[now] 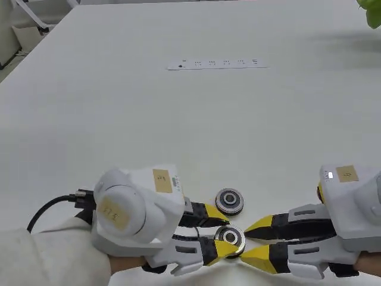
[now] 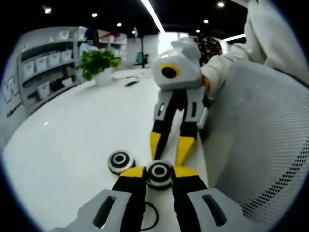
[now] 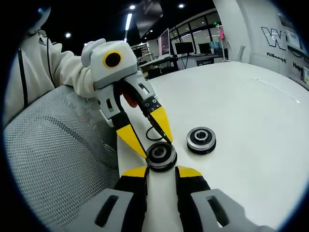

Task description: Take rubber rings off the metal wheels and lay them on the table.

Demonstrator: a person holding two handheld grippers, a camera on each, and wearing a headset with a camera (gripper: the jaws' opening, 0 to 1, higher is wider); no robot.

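At the near edge of the white table (image 1: 178, 131) both grippers meet on one wheel (image 3: 161, 156). The left gripper (image 1: 231, 236) comes in from 9 o'clock in the head view. Its jaws are partly spread, and the yellow tips sit against opposite sides of the wheel's rim, pinching it. The right gripper (image 1: 244, 242) comes in from 3 o'clock with its jaws spread about as wide. Its tips reach the wheel's nearest edge, and I cannot tell whether they press on it.

The wheel is a small round metal disc lying flat, with a dark outer band, a bright ring inside and a dark hub. A second wheel (image 1: 229, 201) of the same make lies flat at 12 o'clock from the first, just beside it and apart from both grippers. In the left gripper view a thin black loop (image 2: 157, 216), seemingly a rubber ring, lies on the table between that gripper's jaws, behind the wheel.

The jaws are black with yellow wedge tips, on smooth white housings. A black cable (image 1: 50, 207) leaves the left gripper toward 9 o'clock. A white power strip (image 1: 217, 64) lies well apart at 12 o'clock, and a green plant (image 1: 372, 12) stands at 2 o'clock. A white mesh chair back (image 3: 53, 159) stands beside the table edge.
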